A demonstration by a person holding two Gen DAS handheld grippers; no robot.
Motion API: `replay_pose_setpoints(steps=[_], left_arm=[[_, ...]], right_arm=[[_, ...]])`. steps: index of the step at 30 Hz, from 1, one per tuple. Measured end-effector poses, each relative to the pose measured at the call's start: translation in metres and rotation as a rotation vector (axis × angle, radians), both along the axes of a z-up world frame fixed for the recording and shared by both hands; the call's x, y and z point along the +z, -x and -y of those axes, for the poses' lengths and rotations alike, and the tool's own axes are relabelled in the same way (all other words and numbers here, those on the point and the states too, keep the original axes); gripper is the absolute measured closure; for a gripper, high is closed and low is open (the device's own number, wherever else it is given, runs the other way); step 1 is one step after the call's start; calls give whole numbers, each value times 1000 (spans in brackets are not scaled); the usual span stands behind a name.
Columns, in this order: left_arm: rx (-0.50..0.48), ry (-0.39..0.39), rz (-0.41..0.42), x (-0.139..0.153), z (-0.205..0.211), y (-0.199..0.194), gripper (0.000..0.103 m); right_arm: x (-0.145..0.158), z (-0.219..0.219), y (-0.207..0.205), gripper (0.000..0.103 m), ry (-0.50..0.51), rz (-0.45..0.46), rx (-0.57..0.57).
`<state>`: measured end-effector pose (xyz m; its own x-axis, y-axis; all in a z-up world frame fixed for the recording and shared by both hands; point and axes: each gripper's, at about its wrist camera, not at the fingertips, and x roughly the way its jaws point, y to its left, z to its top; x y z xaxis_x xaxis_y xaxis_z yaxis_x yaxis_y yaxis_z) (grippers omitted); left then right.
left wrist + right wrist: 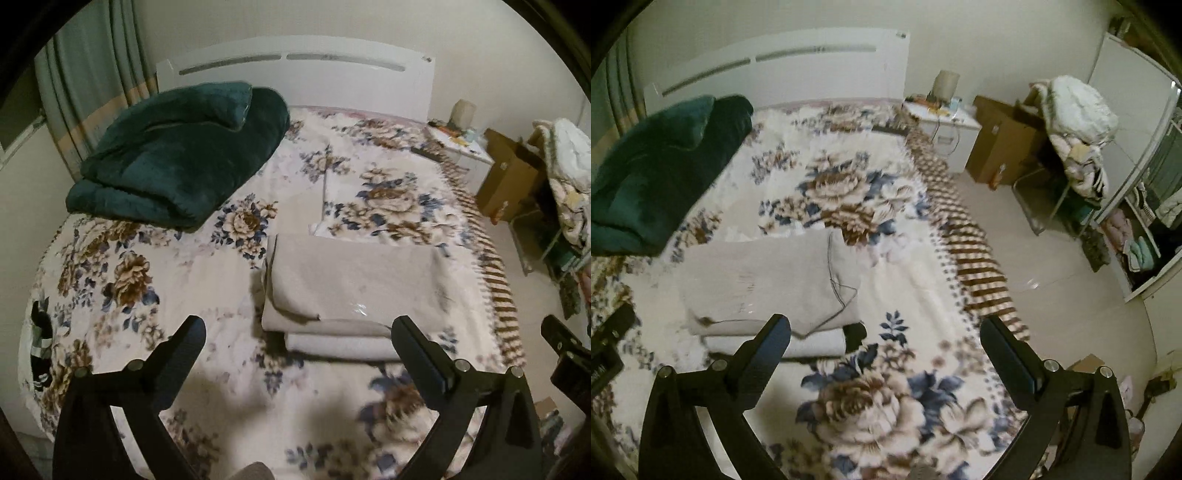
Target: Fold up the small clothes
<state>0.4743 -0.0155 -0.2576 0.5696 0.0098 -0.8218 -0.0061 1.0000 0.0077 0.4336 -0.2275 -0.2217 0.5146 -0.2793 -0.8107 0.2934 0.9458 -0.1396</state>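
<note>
Beige folded garment (347, 288) lying flat on floral bedspread (147, 266), right of green blanket (177, 155). Left gripper (299, 328) spread wide, empty, above its near edge; right gripper (886, 328) likewise wide, holding nothing.

Your left gripper (298, 328) has two matte black, wedge-shaped fingers (186, 341) with round silver screws at the joints. Your right gripper (885, 328) matches: black angular fingers (1006, 343), silver screw heads.
</note>
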Motion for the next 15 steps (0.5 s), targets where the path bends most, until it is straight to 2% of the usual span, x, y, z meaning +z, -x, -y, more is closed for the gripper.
replay_pose_setpoints(steps=[3, 9, 15], left_arm=[[-17, -7, 21, 39, 3, 35, 0], [-40, -12, 52, 105, 7, 100, 0], [-47, -18, 99, 155, 7, 154, 0]], right_arm=[[53, -3, 45, 0, -1, 42, 3], [133, -17, 126, 0, 5, 104, 37], [192, -28, 193, 0, -25, 153, 97]])
